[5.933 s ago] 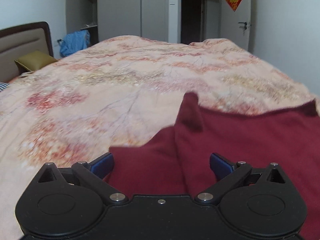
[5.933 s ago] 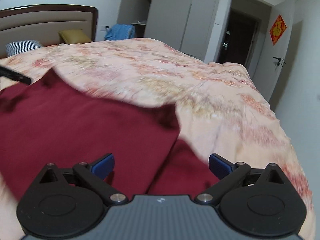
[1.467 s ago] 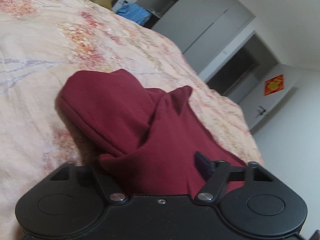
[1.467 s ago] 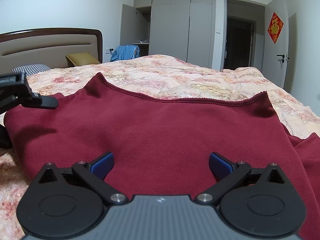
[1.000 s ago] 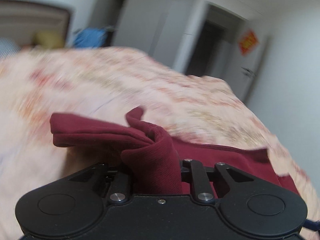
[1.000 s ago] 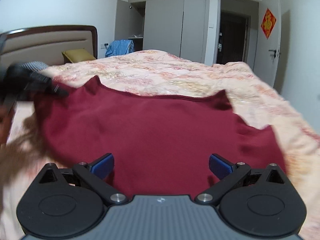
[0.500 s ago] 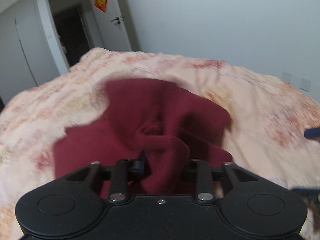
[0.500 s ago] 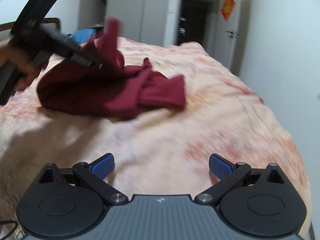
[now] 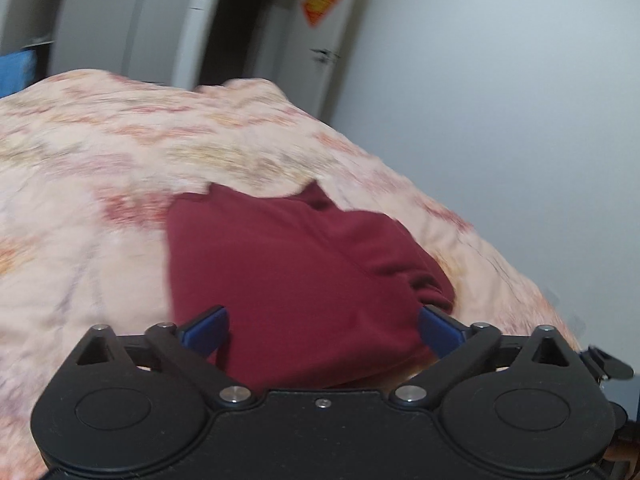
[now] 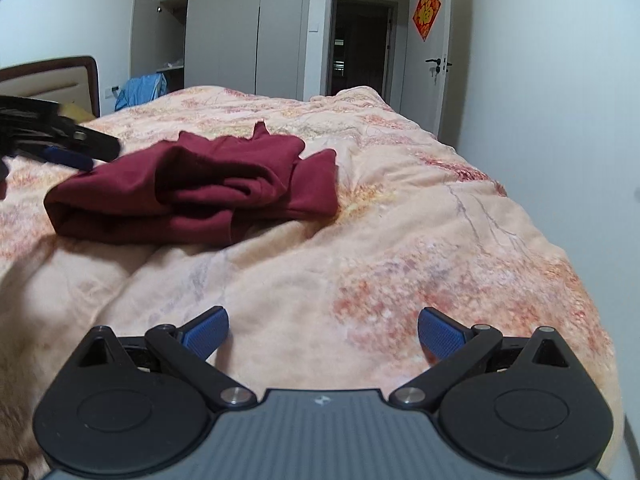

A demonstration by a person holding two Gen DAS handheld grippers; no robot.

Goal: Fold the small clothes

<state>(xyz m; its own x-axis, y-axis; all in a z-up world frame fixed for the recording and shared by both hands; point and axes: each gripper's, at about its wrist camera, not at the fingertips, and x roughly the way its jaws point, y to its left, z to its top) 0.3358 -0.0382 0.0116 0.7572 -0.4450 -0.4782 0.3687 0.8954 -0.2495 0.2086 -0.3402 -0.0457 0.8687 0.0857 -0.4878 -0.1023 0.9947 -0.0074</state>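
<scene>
A dark red garment (image 10: pixel 192 188) lies folded over in a loose bundle on the floral bedspread (image 10: pixel 400 240). In the left wrist view the garment (image 9: pixel 296 272) lies flat just ahead of my left gripper (image 9: pixel 322 330), which is open and empty over its near edge. My right gripper (image 10: pixel 322 330) is open and empty, low over bare bedspread well in front of the garment. The left gripper (image 10: pixel 76 148) shows in the right wrist view at the garment's left end.
The bedspread (image 9: pixel 100 168) covers the whole bed. A headboard (image 10: pixel 52 80) stands at the left, with a blue cloth (image 10: pixel 140 88) beyond it. Wardrobes (image 10: pixel 240 28), a dark doorway (image 10: pixel 360 48) and a white wall (image 10: pixel 540 100) lie behind and to the right.
My left gripper has opened and let go of the garment, which now lies on the bed. My right gripper has stayed open, back from the garment.
</scene>
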